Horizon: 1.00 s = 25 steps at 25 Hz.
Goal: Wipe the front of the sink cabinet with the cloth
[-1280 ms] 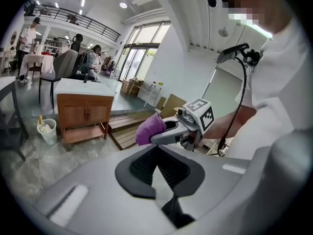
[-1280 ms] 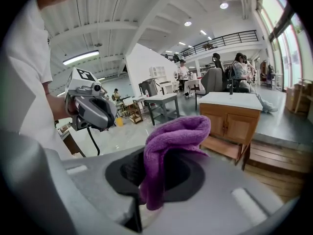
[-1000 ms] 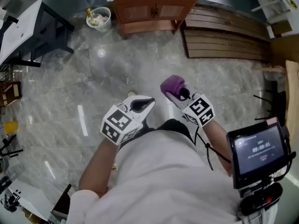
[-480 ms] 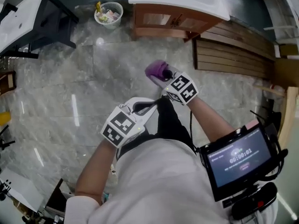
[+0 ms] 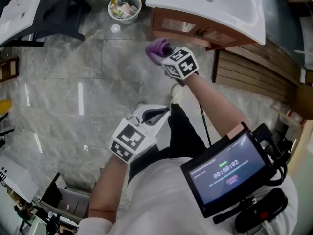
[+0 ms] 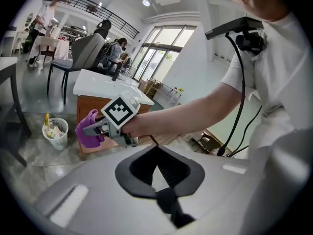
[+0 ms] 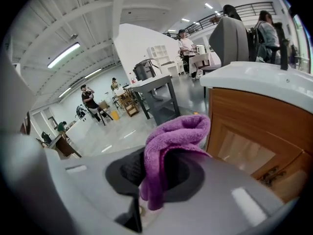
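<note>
Cloth (image 5: pixel 157 49), purple and bunched, is sitting pinched in your right gripper (image 5: pixel 165 54), just in front of the sink cabinet (image 5: pixel 182 27).

Nearest to you, a small monitor (image 5: pixel 222 173) on your chest rig is showing a timer at the lower right of the head view. Your white shirt is filling the bottom edge.

A little farther out, your left gripper (image 5: pixel 157 113) is hovering low on the left, above your dark-trousered leg (image 5: pixel 183 131). Its jaws are pressing together with nothing between them. Its marker cube is facing up at you.

Beyond that, your right arm is reaching forward and to the right. The right gripper's jaws are closing on the cloth, which is folding over them and hanging down one side. From the right gripper view, the cloth is lying just beside the cabinet's wooden door front; whether it is touching the wood cannot be told.

Farther again, the white sink basin (image 5: pixel 220 6) is topping the cabinet. Dark wooden slats (image 5: pixel 254 72) are lying on the floor to its right. A white wastebasket (image 5: pixel 124 6) holding scraps is standing on the grey marble floor (image 5: pixel 73 82) to the cabinet's left. A white-topped table (image 5: pixel 19 4) is sitting at the far left.
</note>
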{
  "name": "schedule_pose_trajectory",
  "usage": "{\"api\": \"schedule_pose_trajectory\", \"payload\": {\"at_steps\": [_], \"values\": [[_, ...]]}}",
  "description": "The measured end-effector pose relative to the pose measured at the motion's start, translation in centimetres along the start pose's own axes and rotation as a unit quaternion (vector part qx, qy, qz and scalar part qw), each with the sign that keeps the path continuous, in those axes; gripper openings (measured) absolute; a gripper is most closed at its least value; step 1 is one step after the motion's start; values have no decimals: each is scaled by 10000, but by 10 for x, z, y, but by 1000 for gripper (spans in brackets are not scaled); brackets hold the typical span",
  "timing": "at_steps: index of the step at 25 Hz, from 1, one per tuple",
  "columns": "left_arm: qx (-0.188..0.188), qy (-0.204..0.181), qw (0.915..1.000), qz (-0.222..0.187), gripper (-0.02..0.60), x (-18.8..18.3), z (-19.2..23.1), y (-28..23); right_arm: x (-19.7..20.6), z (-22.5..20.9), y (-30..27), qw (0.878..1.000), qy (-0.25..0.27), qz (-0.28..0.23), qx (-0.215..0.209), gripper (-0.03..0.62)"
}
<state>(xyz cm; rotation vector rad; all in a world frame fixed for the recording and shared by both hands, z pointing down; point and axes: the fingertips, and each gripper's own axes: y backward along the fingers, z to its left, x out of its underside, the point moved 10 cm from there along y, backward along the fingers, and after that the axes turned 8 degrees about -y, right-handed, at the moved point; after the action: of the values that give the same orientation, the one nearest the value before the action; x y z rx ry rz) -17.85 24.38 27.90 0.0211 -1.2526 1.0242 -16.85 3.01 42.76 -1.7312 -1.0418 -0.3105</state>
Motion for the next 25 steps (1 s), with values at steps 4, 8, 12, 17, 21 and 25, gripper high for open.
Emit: {"api": "schedule_pose_trajectory", "payload": {"at_steps": [4, 8, 12, 17, 21, 25], "values": [[-96, 67, 9999, -123, 5, -14, 20, -23, -13, -48, -27, 9993, -350, -105, 69, 72], [-113, 89, 9999, -53, 5, -17, 36, -38, -28, -79, -46, 9960, -808, -366, 51, 72], [-97, 136, 9999, 11, 5, -18, 45, -50, -38, -103, -59, 9884, -1357, -685, 2, 72], [23, 168, 9998, 119, 5, -17, 48, -64, -39, -131, -61, 9738, -2019, -1040, 74, 72], [151, 153, 9996, 189, 5, -19, 47, -75, -31, -150, -50, 9707, -2120, -1114, 209, 72], [273, 97, 9993, 218, 5, -25, 44, -87, -18, -169, -29, 9649, -2299, -1230, 310, 72]]}}
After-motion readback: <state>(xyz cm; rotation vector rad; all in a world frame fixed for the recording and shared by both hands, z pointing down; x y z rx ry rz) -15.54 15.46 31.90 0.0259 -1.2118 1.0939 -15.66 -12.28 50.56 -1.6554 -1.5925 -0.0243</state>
